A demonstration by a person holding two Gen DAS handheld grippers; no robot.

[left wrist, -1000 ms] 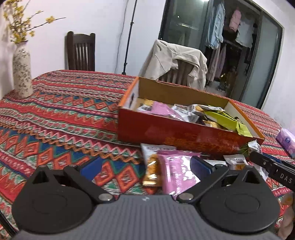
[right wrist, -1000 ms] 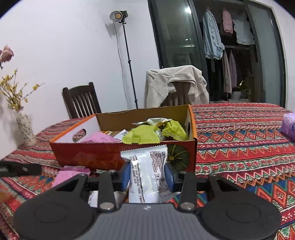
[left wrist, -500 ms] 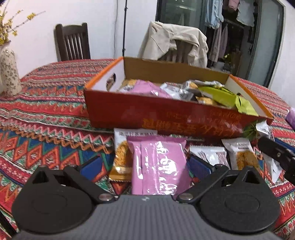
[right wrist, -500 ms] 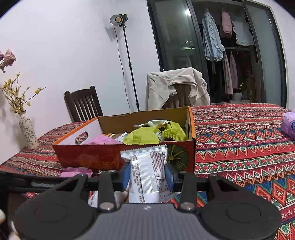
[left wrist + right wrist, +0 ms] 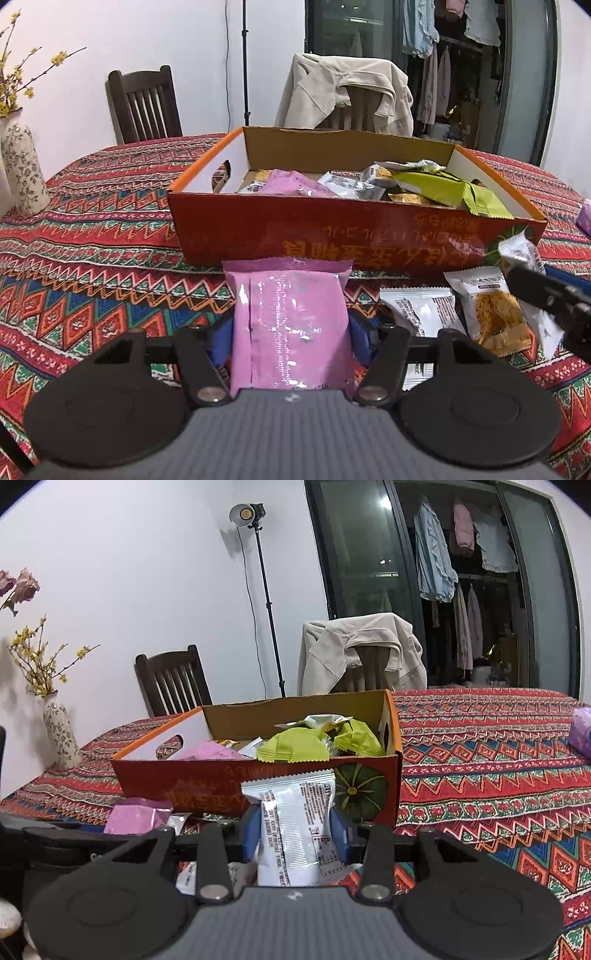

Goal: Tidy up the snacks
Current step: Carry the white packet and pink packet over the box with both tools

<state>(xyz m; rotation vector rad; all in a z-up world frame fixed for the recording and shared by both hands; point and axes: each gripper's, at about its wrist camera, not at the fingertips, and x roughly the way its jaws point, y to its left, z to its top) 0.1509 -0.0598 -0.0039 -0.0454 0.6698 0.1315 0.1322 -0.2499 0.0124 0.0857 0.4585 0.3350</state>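
Note:
My left gripper (image 5: 290,332) is shut on a pink snack packet (image 5: 290,317) and holds it upright just in front of the red cardboard box (image 5: 332,236). My right gripper (image 5: 297,834) is shut on a white snack packet (image 5: 295,827), also in front of the box (image 5: 207,782). The box holds pink, green and silver packets. The pink packet also shows in the right wrist view (image 5: 136,814). The right gripper shows at the right edge of the left wrist view (image 5: 546,291).
Loose packets lie on the patterned tablecloth to the right of the left gripper: a white one (image 5: 421,310) and an orange-printed one (image 5: 491,310). A vase (image 5: 22,170) stands at the far left. Chairs stand behind the table. A purple pack (image 5: 581,731) lies far right.
My left gripper has closed on the pink packet and lifted it off the table. The orange packet beside it is out of view. My right gripper still holds the white packet.

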